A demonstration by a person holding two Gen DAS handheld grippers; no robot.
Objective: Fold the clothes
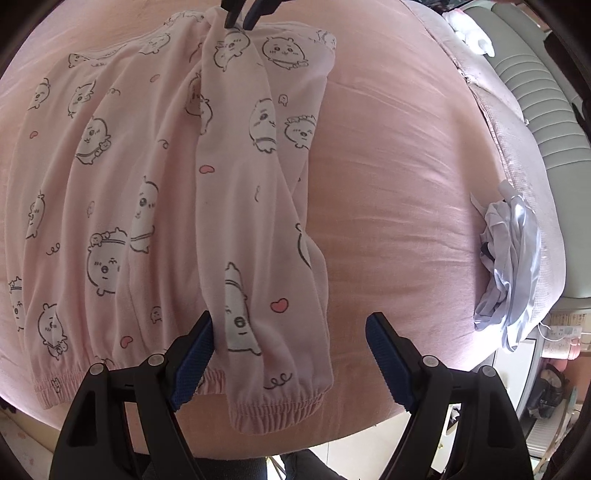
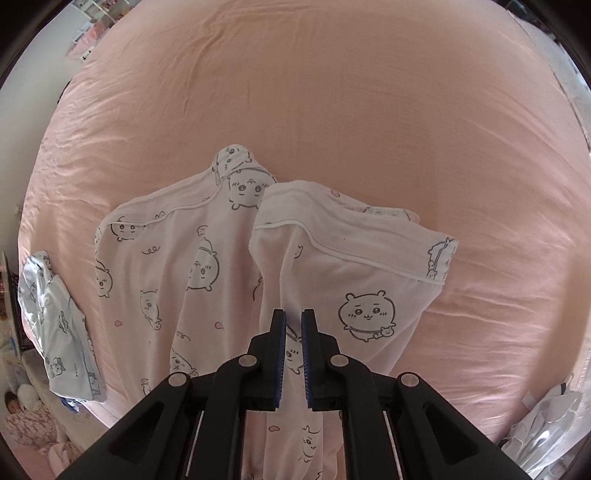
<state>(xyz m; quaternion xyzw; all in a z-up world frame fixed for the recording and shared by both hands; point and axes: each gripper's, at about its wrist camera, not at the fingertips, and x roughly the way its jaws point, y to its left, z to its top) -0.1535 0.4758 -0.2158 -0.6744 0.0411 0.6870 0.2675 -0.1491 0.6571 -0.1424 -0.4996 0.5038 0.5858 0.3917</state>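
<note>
L gripper (image 1: 288, 362), black frame w/ blue ribbed pads: jaws wide apart, gripping nothing. Hangs just above the near cuff end of the pale-pink cotton pyjama trousers w/ cartoon-animal print (image 1: 122, 206). One pad (image 1: 194, 365) touches or nearly touches the side of the raised leg fold; other pad stands clear over bare sheet.

Trousers lie on the pink bed sheet (image 1: 399, 177), long axis running near-to-far from L gripper: elastic cuffs at near bed edge, waist at far end. One leg is pulled up into a ridge along that axis.

R gripper (image 2: 293, 354) at the far (waist) end, seen at top of L view (image 1: 240, 14): jaws nearly together, pinching a fold of trouser fabric; fabric visibly passes between the pads.

Judgement: the two grippers sit at opposite ends of the same ridge, so the coming move turns on that axis. L is nearer the cuff and needs to close on it; cloth is then roughly centred betw. its pads.

Further off: light-blue crumpled garment (image 1: 509, 266) at bed's R edge, well apart; pale-blue printed cloth (image 2: 59, 325) at the other edge.
</note>
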